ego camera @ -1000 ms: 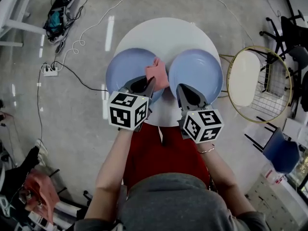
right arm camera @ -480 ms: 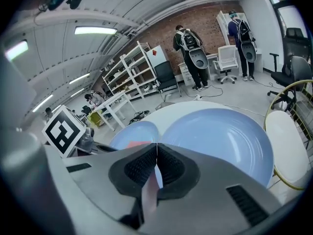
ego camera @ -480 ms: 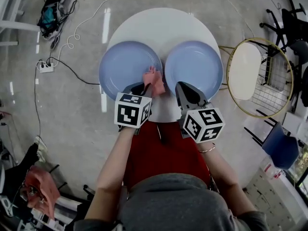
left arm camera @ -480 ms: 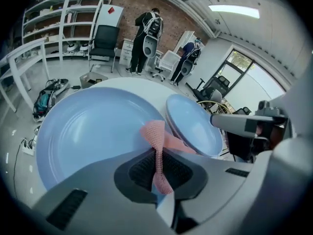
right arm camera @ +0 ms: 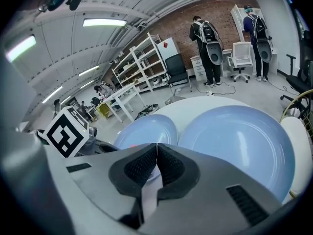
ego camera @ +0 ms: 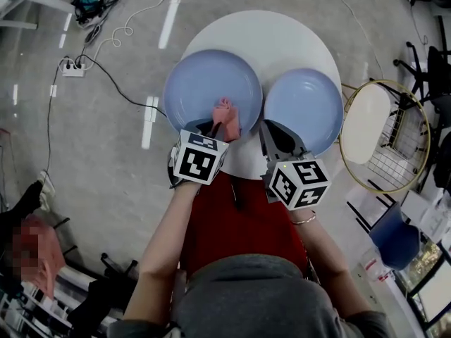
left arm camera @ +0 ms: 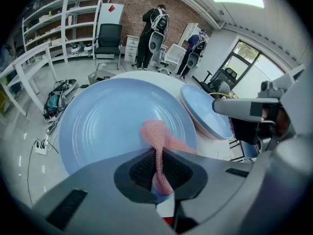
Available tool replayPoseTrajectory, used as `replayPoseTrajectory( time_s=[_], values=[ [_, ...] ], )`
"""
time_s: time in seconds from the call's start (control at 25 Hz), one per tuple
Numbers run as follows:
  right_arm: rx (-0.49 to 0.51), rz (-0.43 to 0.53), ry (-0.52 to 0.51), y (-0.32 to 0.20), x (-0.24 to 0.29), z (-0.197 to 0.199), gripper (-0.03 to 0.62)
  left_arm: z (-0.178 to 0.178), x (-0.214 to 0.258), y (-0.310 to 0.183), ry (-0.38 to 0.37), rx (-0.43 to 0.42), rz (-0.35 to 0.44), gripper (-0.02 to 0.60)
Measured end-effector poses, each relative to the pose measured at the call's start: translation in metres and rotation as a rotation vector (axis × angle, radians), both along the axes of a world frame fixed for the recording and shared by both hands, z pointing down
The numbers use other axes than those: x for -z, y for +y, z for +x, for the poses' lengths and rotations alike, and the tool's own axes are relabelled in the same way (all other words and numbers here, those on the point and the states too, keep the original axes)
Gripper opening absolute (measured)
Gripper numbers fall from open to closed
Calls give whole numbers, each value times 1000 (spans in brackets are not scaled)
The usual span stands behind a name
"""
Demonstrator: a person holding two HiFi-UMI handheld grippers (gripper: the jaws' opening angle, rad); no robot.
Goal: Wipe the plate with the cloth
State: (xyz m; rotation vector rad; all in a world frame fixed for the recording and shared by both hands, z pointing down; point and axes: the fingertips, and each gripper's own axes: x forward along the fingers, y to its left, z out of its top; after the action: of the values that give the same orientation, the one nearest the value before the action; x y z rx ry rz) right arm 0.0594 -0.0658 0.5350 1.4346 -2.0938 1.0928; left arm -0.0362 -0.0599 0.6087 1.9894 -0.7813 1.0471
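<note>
Two pale blue plates sit side by side on a round white table (ego camera: 264, 37). The left plate (ego camera: 208, 86) (left arm camera: 107, 119) has a pink cloth (ego camera: 225, 115) (left arm camera: 159, 136) lying on its near right rim. My left gripper (ego camera: 220, 124) (left arm camera: 159, 165) is shut on that cloth, which bunches up past the jaws onto the plate. The right plate (ego camera: 304, 108) (right arm camera: 239, 138) lies just beyond my right gripper (ego camera: 271, 129) (right arm camera: 156, 153), whose jaws are shut with nothing between them, at the plate's near left rim.
A round gold-wire stool (ego camera: 384, 132) with a white seat stands right of the table. Cables and a power strip (ego camera: 70, 67) lie on the floor at the left. Black chairs (ego camera: 437, 69) stand at the far right. Two people (left arm camera: 156, 31) stand by shelving in the distance.
The left gripper has drawn the cloth a little toward the plate's near rim. The head view has shifted, so table and plates sit further right. The right gripper has hardly moved.
</note>
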Motion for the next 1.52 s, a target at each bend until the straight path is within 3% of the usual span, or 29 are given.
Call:
replayPoseTrajectory(
  time_s=[0.2, 0.96, 1.52],
  values=[
    [36, -2, -6, -7, 0, -23, 29, -21, 0, -4, -55, -23, 14, 34],
    [92, 2, -12, -29, 0, -74, 29, -92, 10, -13, -126, 21, 31, 34],
    [64, 27, -3, -41, 9, -95, 29, -141, 19, -33, -149, 61, 67, 34]
  ],
)
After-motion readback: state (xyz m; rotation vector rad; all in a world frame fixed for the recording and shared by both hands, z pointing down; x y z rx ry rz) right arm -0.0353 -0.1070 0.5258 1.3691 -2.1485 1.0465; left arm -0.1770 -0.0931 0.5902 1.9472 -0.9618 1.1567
